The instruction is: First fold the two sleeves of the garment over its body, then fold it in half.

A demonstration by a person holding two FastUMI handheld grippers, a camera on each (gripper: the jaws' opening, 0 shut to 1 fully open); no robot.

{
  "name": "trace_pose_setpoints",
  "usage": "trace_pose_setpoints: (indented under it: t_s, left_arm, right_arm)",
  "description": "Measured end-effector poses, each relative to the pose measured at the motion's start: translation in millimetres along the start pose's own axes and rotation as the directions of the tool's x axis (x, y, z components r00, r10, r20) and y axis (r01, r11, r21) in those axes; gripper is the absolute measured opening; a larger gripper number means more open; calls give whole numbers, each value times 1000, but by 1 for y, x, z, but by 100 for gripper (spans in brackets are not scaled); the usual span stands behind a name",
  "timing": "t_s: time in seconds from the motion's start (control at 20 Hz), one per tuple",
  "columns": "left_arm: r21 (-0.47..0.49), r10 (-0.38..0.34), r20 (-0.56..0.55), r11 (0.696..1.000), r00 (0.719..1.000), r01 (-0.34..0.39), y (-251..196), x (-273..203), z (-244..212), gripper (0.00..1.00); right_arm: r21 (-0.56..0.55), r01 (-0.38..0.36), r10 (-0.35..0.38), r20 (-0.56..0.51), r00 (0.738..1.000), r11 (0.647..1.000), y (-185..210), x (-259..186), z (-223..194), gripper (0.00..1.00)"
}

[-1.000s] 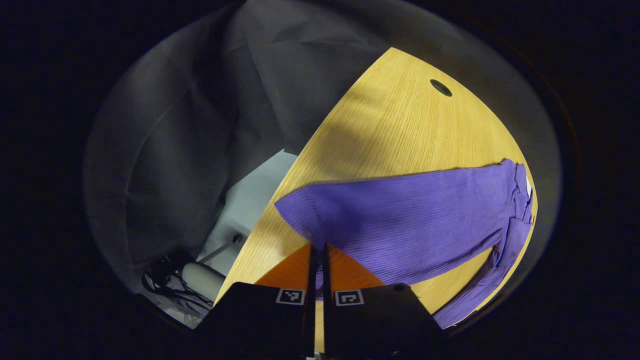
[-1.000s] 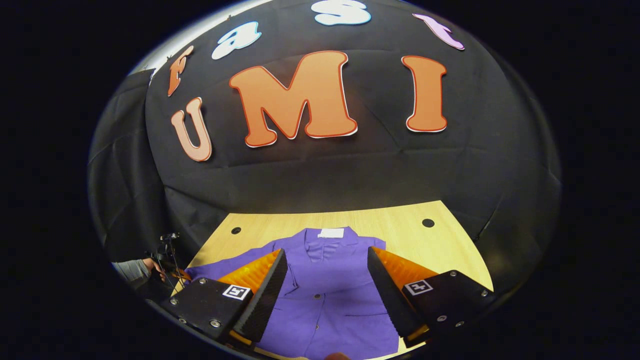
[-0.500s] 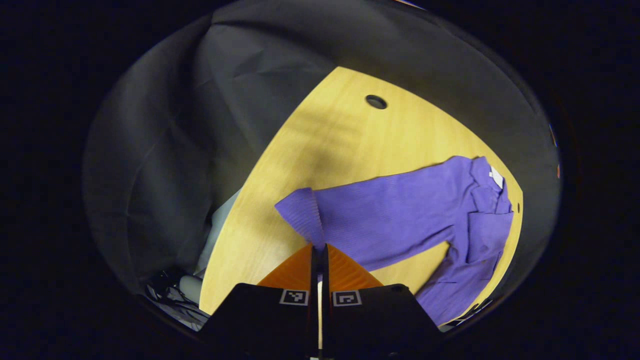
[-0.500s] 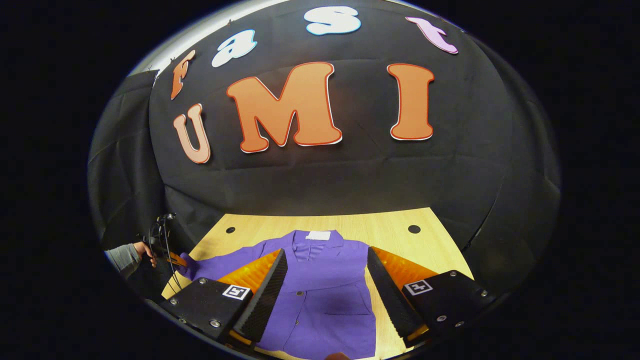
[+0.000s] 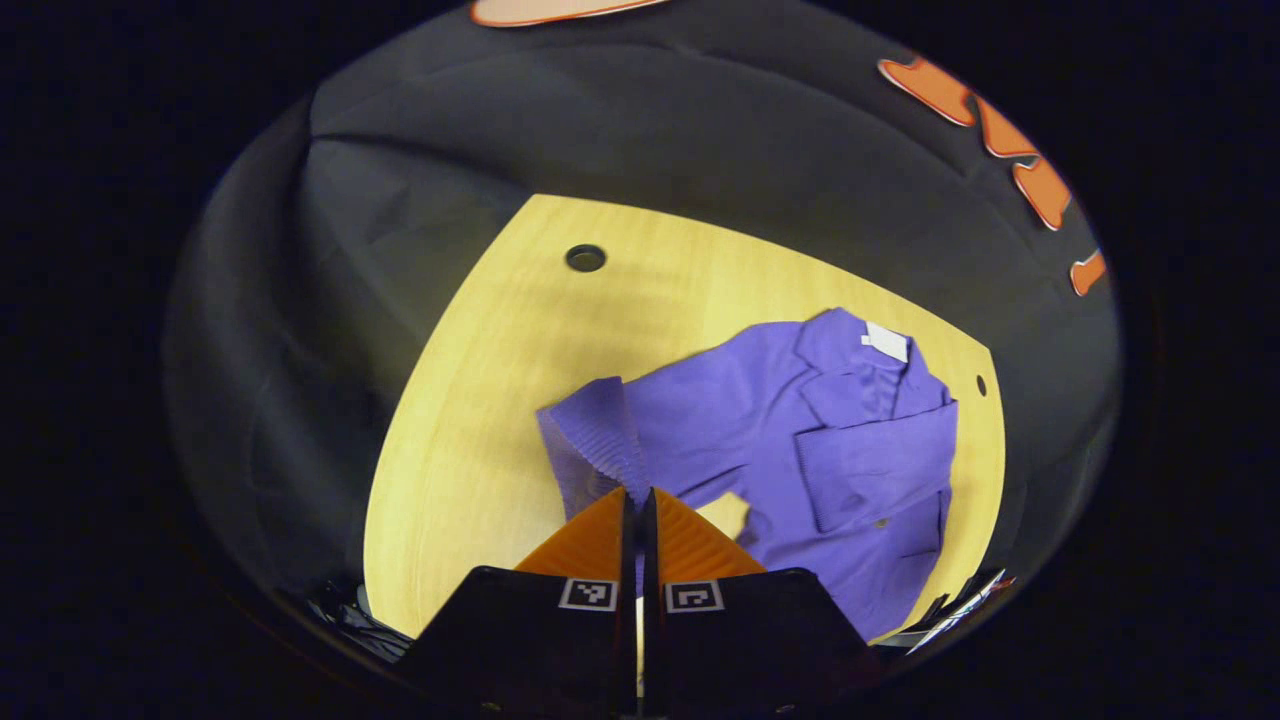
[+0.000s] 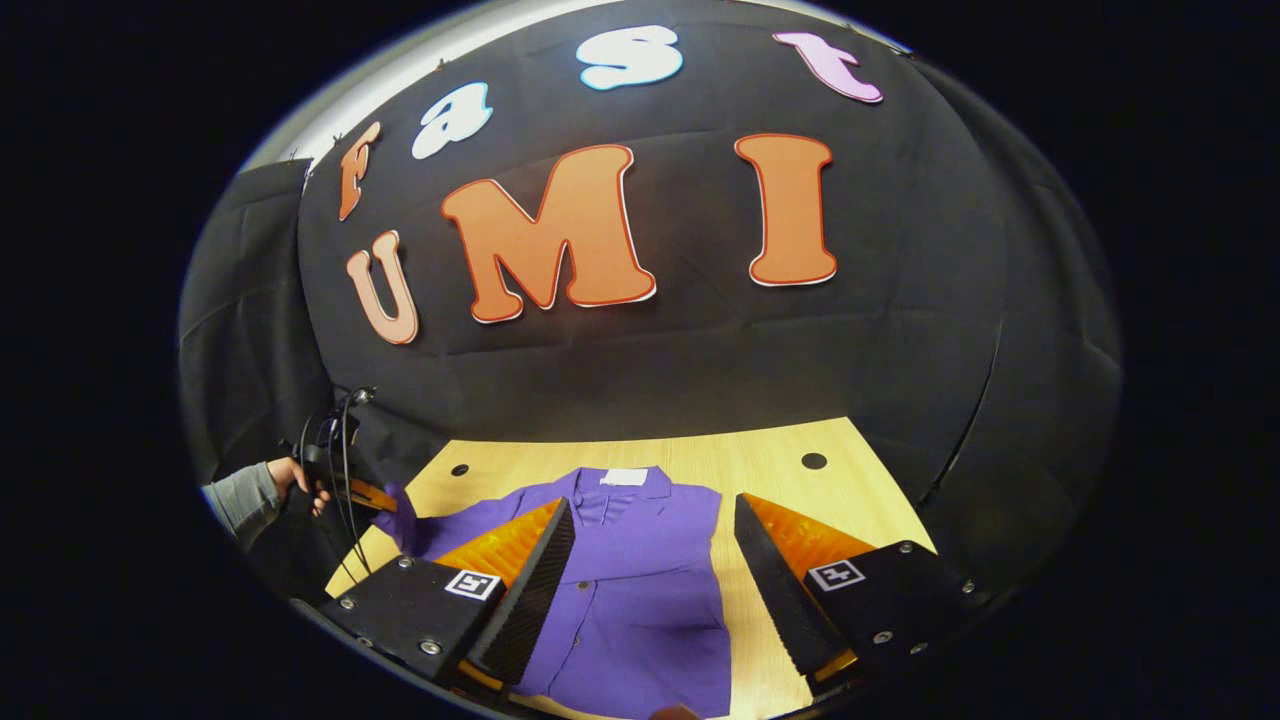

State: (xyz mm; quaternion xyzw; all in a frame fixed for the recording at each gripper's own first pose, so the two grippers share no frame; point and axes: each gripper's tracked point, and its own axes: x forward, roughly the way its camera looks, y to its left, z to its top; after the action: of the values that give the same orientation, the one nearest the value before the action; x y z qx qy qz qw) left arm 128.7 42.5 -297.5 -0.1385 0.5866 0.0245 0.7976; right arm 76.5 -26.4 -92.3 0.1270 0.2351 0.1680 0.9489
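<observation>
Purple cloth fills the middle of the left gripper view: a garment [image 5: 850, 470] lies on the yellow wooden tabletop [image 5: 480, 400]. Its body is spread flat on the right side, with the collar and a small white tag [image 5: 886, 342] at the far end. One sleeve [image 5: 640, 430] is lifted off the wood and pulled toward the camera. The left claw [image 5: 637, 495] has its two fingers pressed close together on the ribbed cuff of that sleeve. The lifted cuff hides a bit of the tabletop behind it. A round dark hole [image 5: 585, 258] sits in the wood far from the garment, and a smaller hole [image 5: 980, 384] is near the collar. The dark cloth wall stands behind the tabletop.

In the right gripper view, the right claw [image 6: 655, 545] is wide open and holds nothing. It hangs above the near part of the garment [image 6: 640, 580], and its two fingers block the view of the garment's sides. The white tag [image 6: 624, 477] shows at the collar. Two holes [image 6: 813, 461] are in the tabletop [image 6: 790, 480] near the far edge. At the left, a hand [image 6: 290, 480] with a grey sleeve holds the other claw [image 6: 385, 497], which grips the purple cuff up off the tabletop. Thin black cables hang by that hand.
</observation>
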Motion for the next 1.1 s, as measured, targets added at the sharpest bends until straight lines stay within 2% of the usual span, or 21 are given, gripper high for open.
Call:
trace_pose_setpoints:
  t_s: [0.1,0.3,0.55,0.85,1.1]
  left_arm:
    - [27,-29,8,999,1000,29,-36,-6,8,4]
    - [104,-74,24,992,997,71,-104,-10,25,3]
    - [218,-121,20,969,992,114,-182,-16,35,4]
    - [367,-165,-30,916,986,164,-271,-10,24,4]
    - [500,-174,-67,846,982,184,-339,4,8,3]
  right_arm:
    - [30,-11,11,7,1000,999,-4,-2,-1,96]
    - [-2,4,-4,20,1000,1000,-18,-6,-2,96]
    - [-35,26,-25,24,999,999,-36,-19,-5,96]
    - [-10,47,-47,30,998,999,-51,-30,-11,95]
    - [14,75,-76,24,997,997,-68,-35,-19,96]
